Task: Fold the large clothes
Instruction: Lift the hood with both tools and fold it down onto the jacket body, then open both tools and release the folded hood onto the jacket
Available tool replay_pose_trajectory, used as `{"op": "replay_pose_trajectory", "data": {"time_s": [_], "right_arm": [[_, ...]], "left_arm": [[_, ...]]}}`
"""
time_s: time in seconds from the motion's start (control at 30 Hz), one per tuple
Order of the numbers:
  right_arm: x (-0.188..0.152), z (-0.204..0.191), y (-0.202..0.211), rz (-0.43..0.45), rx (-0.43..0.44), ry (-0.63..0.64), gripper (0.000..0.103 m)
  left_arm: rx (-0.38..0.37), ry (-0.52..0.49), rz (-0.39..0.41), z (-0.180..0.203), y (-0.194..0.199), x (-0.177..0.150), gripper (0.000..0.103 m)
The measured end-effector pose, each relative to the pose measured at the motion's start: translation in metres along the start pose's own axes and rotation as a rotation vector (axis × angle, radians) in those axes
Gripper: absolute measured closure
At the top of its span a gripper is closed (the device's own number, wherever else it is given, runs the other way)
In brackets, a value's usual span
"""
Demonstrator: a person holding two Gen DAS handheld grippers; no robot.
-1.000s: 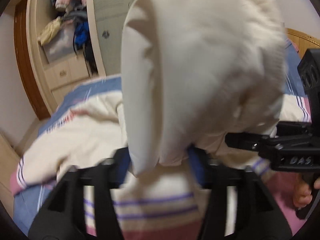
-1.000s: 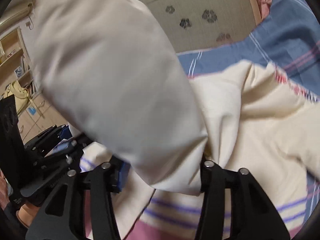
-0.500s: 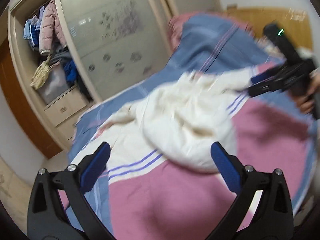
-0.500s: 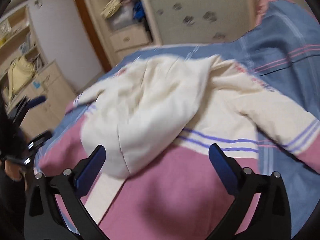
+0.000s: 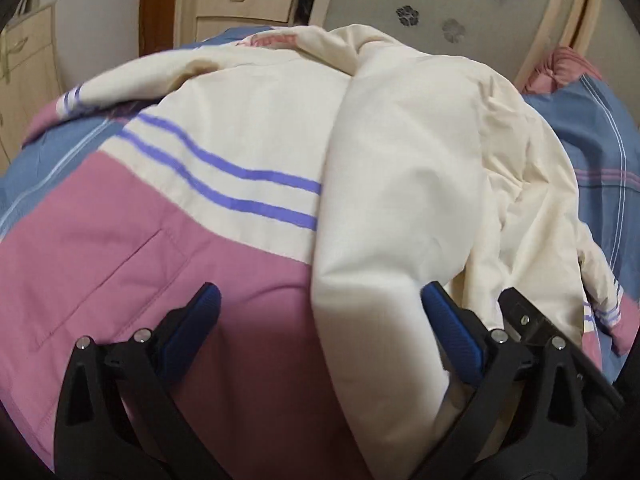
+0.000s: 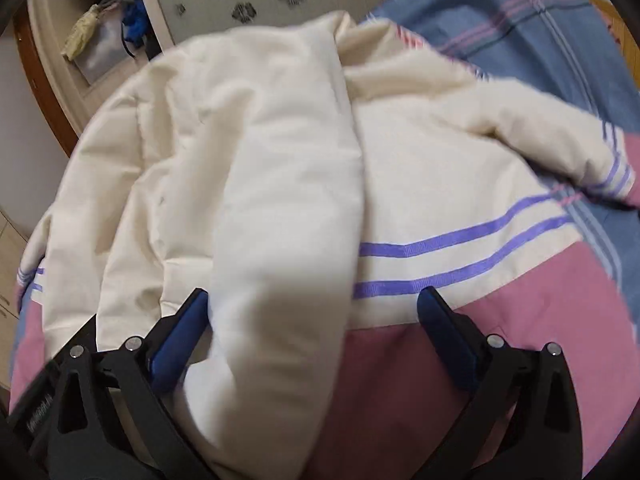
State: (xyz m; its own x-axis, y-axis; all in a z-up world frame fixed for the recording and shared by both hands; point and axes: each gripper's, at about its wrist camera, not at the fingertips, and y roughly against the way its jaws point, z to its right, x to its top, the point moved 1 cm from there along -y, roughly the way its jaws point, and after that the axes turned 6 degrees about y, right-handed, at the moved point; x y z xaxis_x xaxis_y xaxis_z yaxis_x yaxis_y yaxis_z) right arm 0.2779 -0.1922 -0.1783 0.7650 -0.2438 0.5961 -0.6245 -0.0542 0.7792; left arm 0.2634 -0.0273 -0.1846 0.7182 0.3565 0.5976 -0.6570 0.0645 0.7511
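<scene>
Change noted: one second ago both claws were clamped on the cream hood and held it raised, filling both views. Half a second ago both had let go and stood back with their fingers spread. Now the left claw (image 5: 316, 320) and the right claw (image 6: 312, 316) are low over the garment again, both wide, with the hood (image 5: 400, 184) lying between the fingers of each and gripped by neither. The right claw's body shows at lower right of the left view, so the two sit close together.

Judgement: the hood has been turned down over the back panel; that fold looks done, and the sleeves remain to be brought in.

Location: the jacket (image 6: 440, 168) lies spread on the bed (image 6: 520, 12), filling the centre of both frames, hem toward the bottom edge.

Materials: cream woven shell over a padded, puffy fill; the hood forms a rounded bolster with soft creases. The lower panel (image 5: 132, 248) is matte pink with a stitched pocket outline. Two purple stripes (image 6: 460, 252) cross the body and cuffs. The bed cover is blue with thin pale and pink lines.
</scene>
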Motion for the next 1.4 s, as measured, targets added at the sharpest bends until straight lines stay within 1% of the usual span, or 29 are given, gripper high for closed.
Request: {"op": "replay_pose_trajectory", "data": {"time_s": [0.07,0.1,0.13,0.17,0.2,0.23,0.27,0.3,0.33,0.37,0.4,0.47,0.5,0.57,0.63,0.67,0.73,0.8,0.87,0.97,1.03,1.1,1.13,1.17,1.2,1.23,1.3,1.37,1.4], "right_arm": [[0.011,0.003,0.011,0.036,0.042,-0.004,0.001],[0.018,0.005,0.021,0.094,0.059,0.003,0.001],[0.025,0.005,0.033,0.146,0.057,0.017,0.001],[0.033,0.004,0.040,0.212,0.016,0.051,0.001],[0.044,-0.001,0.035,0.249,-0.096,0.115,0.001],[0.054,-0.004,0.026,0.236,-0.176,0.151,0.001],[0.066,-0.006,0.013,0.207,-0.223,0.176,0.001],[0.077,-0.007,-0.001,0.178,-0.223,0.185,0.001],[0.090,-0.008,-0.018,0.152,-0.192,0.176,0.001],[0.097,-0.006,-0.027,0.153,-0.185,0.172,0.001],[0.110,-0.009,-0.037,0.169,-0.195,0.181,0.001],[0.127,-0.018,-0.047,0.207,-0.235,0.237,0.001],[0.140,-0.024,-0.059,0.219,-0.278,0.293,0.001],[0.154,-0.031,-0.077,0.212,-0.330,0.357,0.001],[0.164,-0.025,-0.100,0.186,-0.339,0.378,0.001],[0.164,-0.019,-0.113,0.169,-0.311,0.367,0.001],[0.160,0.003,-0.127,0.144,-0.204,0.282,0.001],[0.163,0.026,-0.133,0.115,-0.060,0.175,0.001],[0.163,0.038,-0.139,0.090,0.023,0.108,0.001],[0.164,0.038,-0.138,0.088,0.036,0.097,0.001],[0.160,0.036,-0.125,0.132,0.020,0.094,0.001],[0.158,0.039,-0.107,0.194,0.017,0.070,0.001],[0.163,0.041,-0.098,0.224,0.013,0.051,0.001],[0.168,0.044,-0.087,0.265,0.010,0.026,0.001],[0.171,0.047,-0.071,0.333,0.031,-0.012,0.001],[0.173,0.050,-0.060,0.381,0.073,-0.032,0.001],[0.174,0.050,-0.037,0.463,0.212,-0.051,0.001],[0.178,0.041,-0.024,0.490,0.305,-0.014,0.001],[0.178,0.035,-0.021,0.499,0.315,0.014,0.001]], "left_arm": [[-0.021,-0.020,0.027,0.005,0.016,0.008,0.002],[-0.022,-0.042,0.065,0.008,0.028,0.011,0.002],[-0.001,-0.097,0.134,0.018,0.045,0.016,0.002],[0.024,-0.139,0.174,0.024,0.053,0.020,0.002],[0.060,-0.179,0.198,0.033,0.055,0.026,0.002],[0.122,-0.219,0.207,0.046,0.048,0.036,0.002],[0.152,-0.226,0.212,0.049,0.034,0.049,0.002],[0.188,-0.226,0.215,0.057,0.018,0.061,0.002],[0.177,-0.228,0.204,0.061,-0.001,0.073,0.002],[0.165,-0.236,0.188,0.067,-0.021,0.088,0.002],[0.188,-0.259,0.160,0.078,-0.043,0.104,0.002],[0.218,-0.298,0.155,0.089,-0.076,0.122,0.002],[0.232,-0.336,0.159,0.100,-0.093,0.134,0.002],[0.248,-0.382,0.174,0.113,-0.115,0.148,0.002],[0.235,-0.403,0.158,0.119,-0.139,0.152,0.002],[0.217,-0.393,0.139,0.116,-0.153,0.151,0.002],[0.129,-0.310,0.096,0.101,-0.174,0.153,0.002],[0.059,-0.251,0.076,0.090,-0.179,0.158,0.002],[0.038,-0.240,0.065,0.088,-0.182,0.162,0.002],[0.030,-0.239,0.070,0.089,-0.183,0.163,0.002],[-0.018,-0.230,0.103,0.087,-0.168,0.160,0.002],[-0.132,-0.207,0.189,0.082,-0.140,0.166,0.002],[-0.167,-0.189,0.234,0.081,-0.127,0.176,0.002],[-0.207,-0.157,0.289,0.078,-0.111,0.181,0.002],[-0.279,-0.114,0.335,0.074,-0.093,0.185,0.002],[-0.360,-0.081,0.360,0.071,-0.082,0.188,0.002],[-0.562,-0.013,0.408,0.062,-0.060,0.187,0.002],[-0.673,0.024,0.449,0.058,-0.045,0.183,0.002],[-0.689,0.033,0.467,0.059,-0.040,0.183,0.002]]}}
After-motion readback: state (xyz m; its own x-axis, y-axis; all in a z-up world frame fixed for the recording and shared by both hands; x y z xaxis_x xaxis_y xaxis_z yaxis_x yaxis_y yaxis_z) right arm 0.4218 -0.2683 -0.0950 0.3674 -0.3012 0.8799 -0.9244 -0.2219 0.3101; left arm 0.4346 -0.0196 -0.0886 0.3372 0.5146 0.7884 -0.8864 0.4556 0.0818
